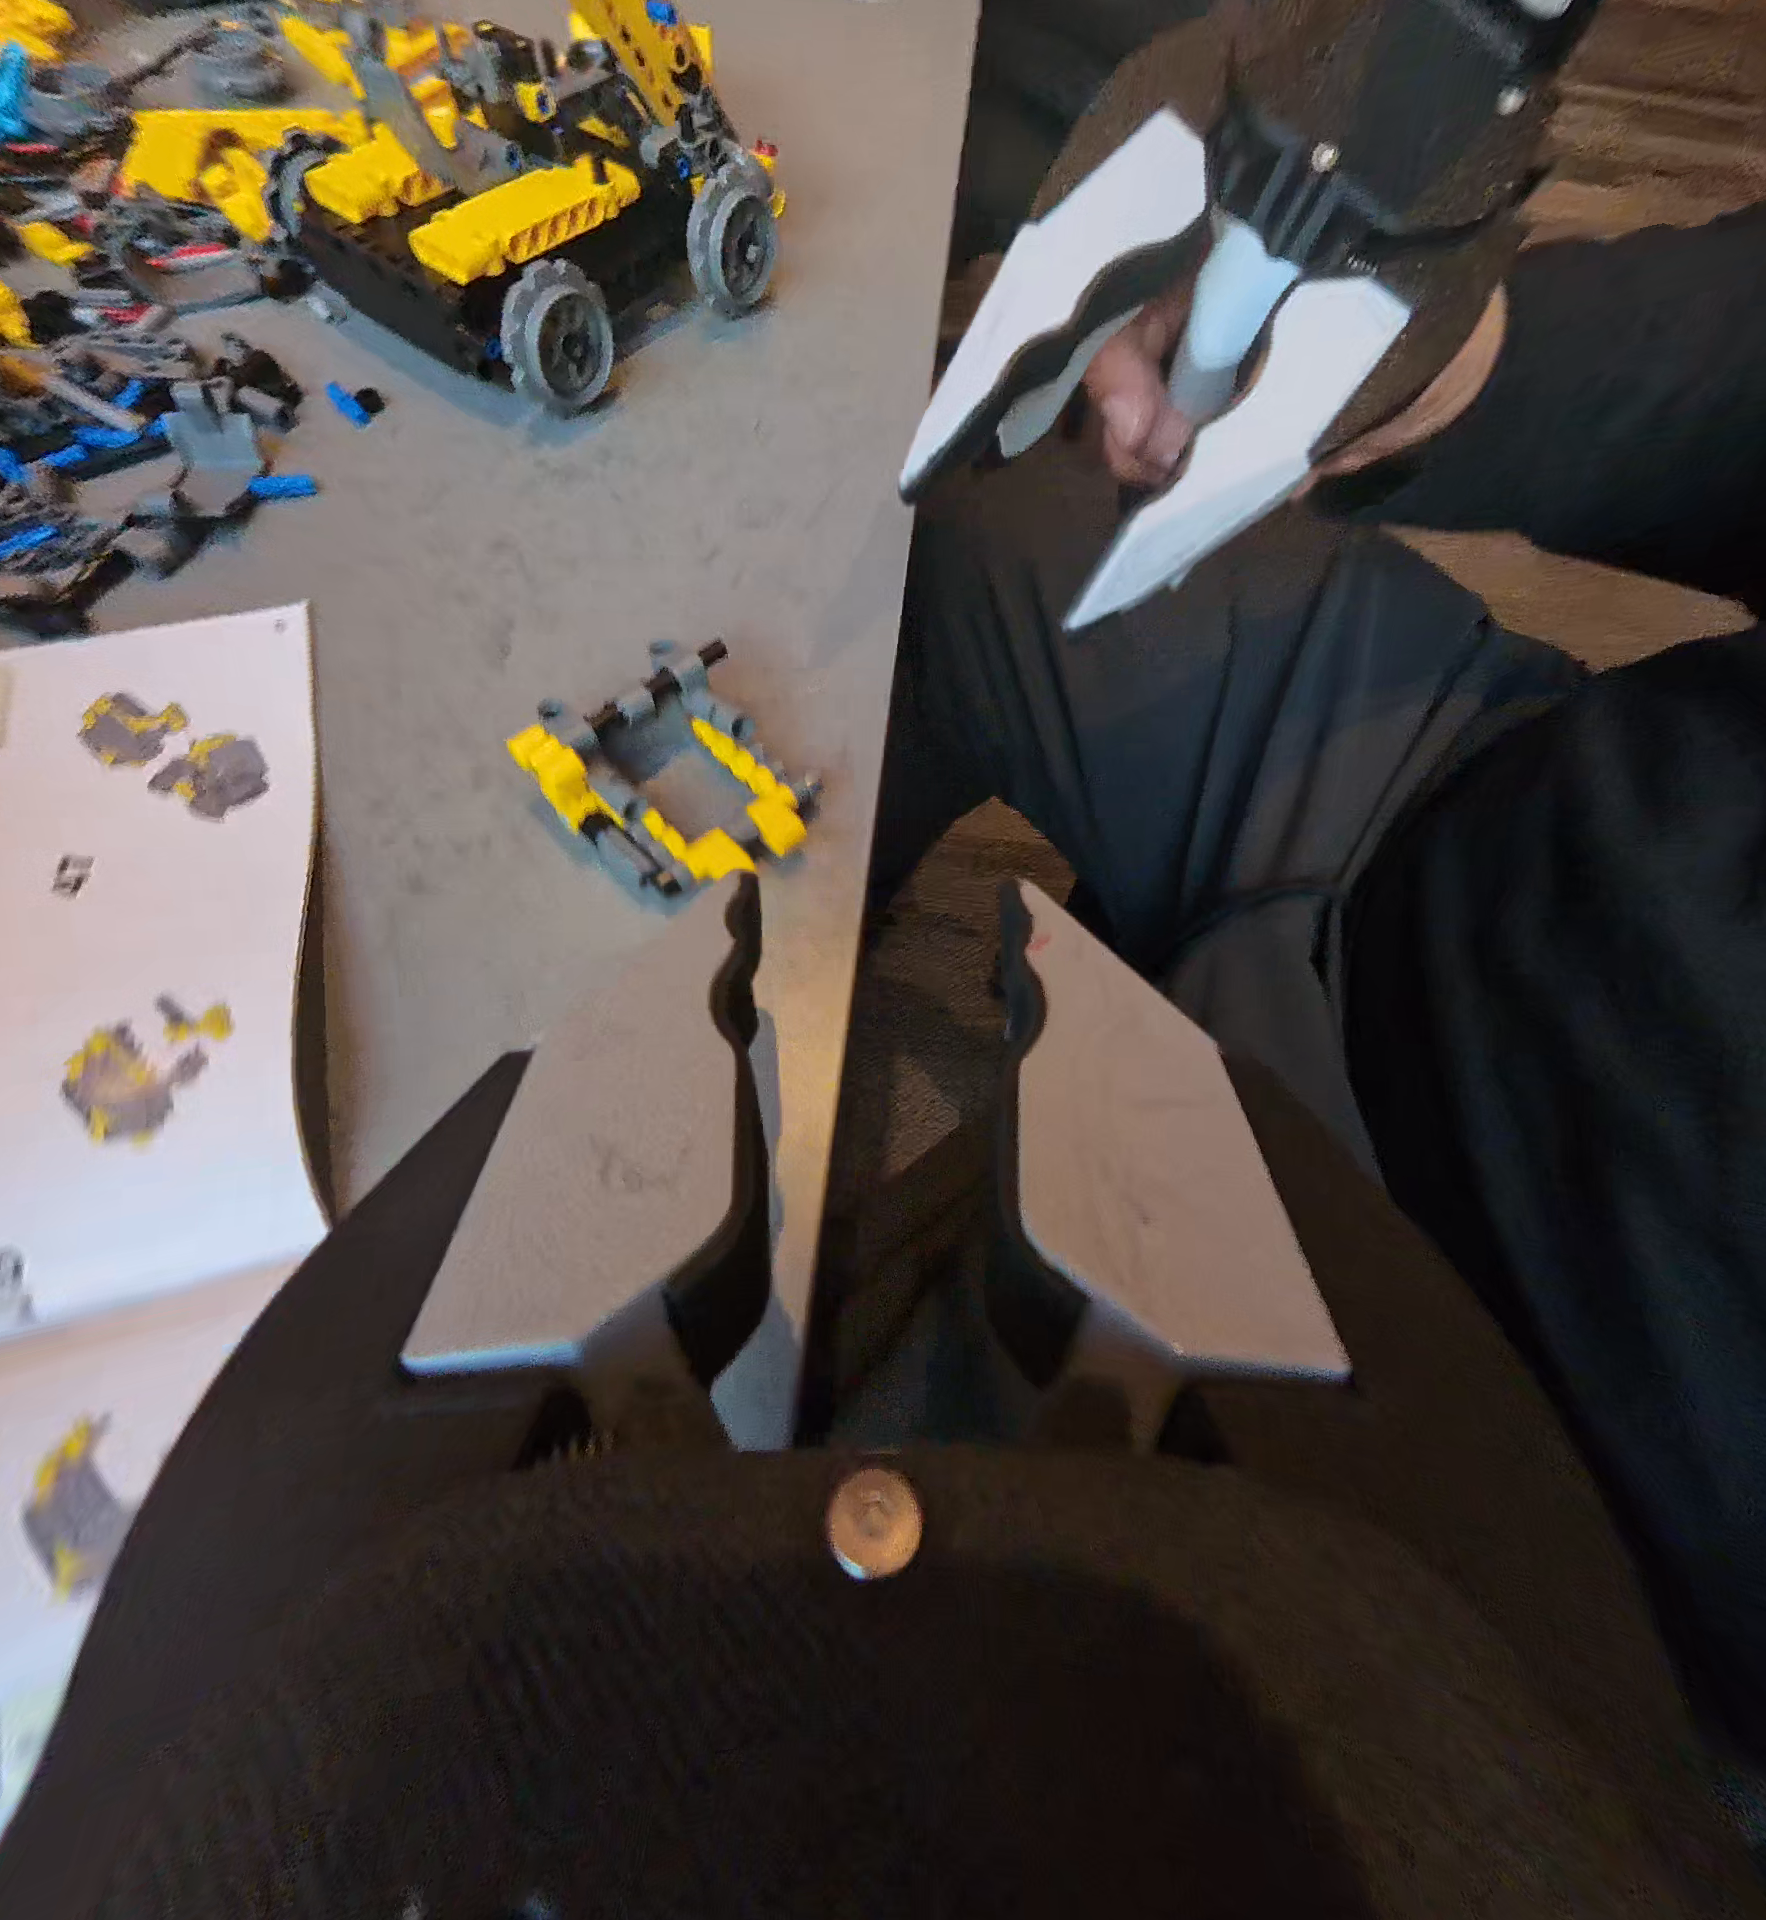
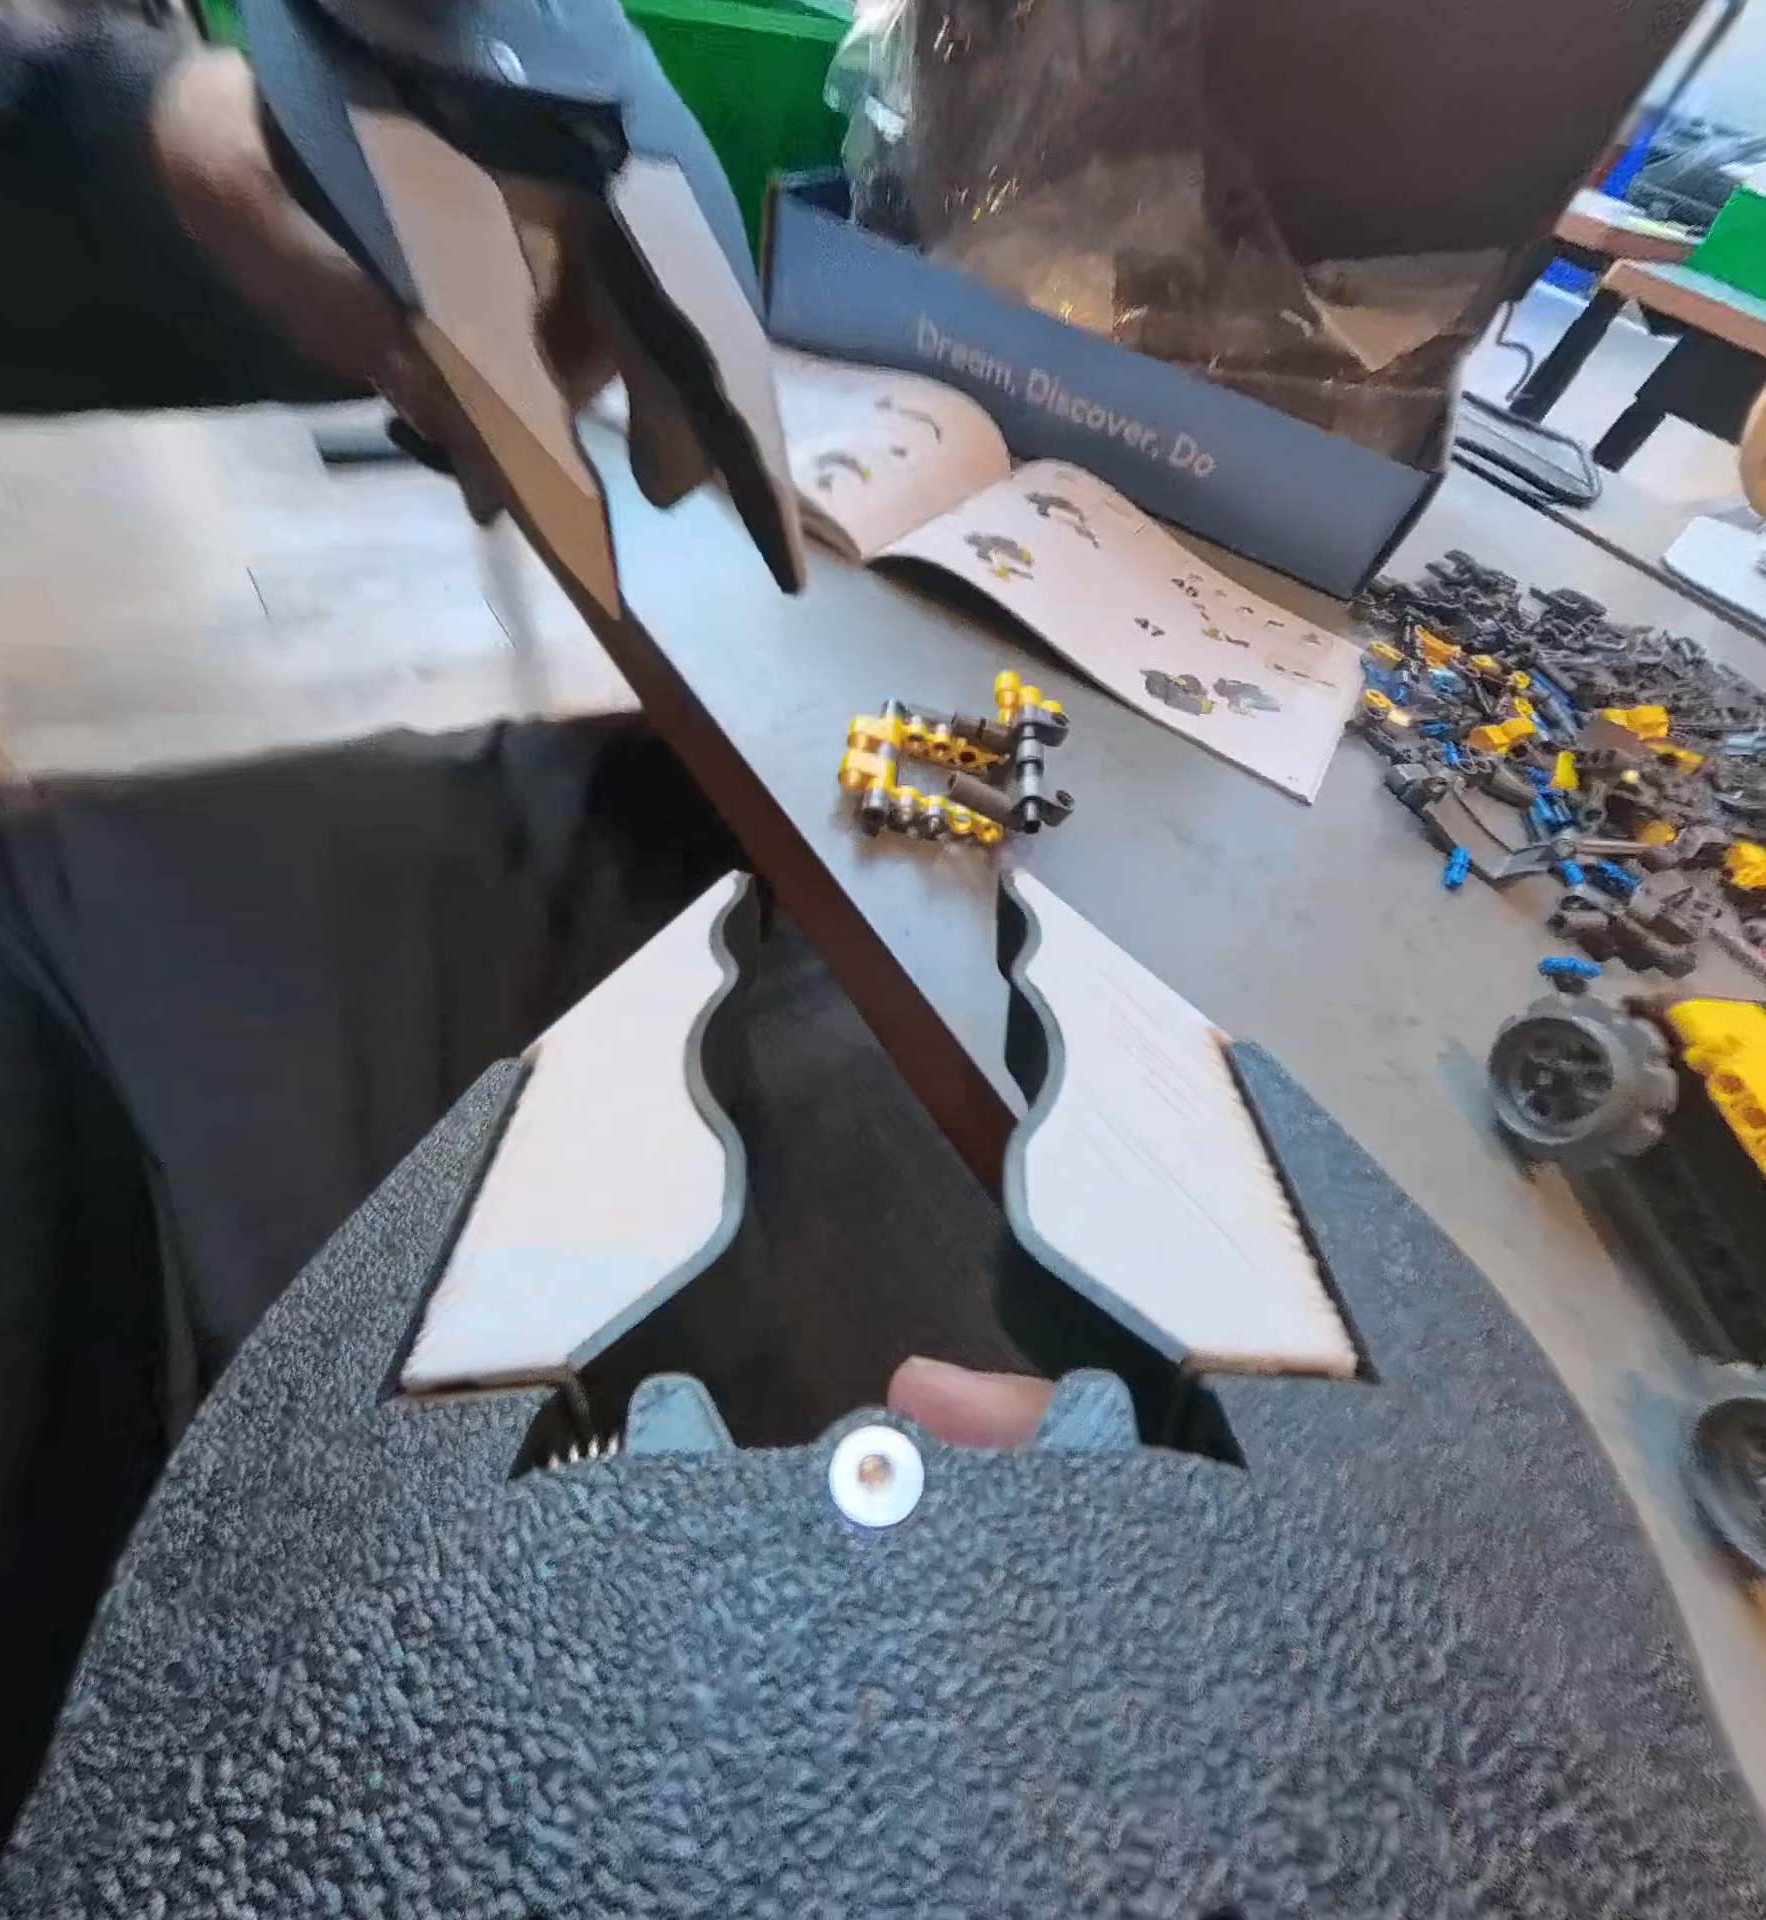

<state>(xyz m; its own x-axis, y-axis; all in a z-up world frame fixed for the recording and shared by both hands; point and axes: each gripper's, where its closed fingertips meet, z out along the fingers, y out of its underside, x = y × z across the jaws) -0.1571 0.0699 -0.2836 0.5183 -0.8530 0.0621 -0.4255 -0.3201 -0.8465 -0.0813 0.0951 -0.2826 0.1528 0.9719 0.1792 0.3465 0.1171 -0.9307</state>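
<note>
1. My left gripper hangs over the desk edge, jaws wide, holding nothing.
2. My right gripper likewise: jaws wide, holding nothing.
3. Nearest both is a small yellow-grey brick frame near the desk edge.
4. A wheeled model, loose parts and booklet lie beyond.

Left wrist view: looks steeply down from close above the table edge, across its near corner. Right wrist view: faces obliquely across the same table from off its edge. Both share the small yellow-and-grey assembly and open booklet.
</note>
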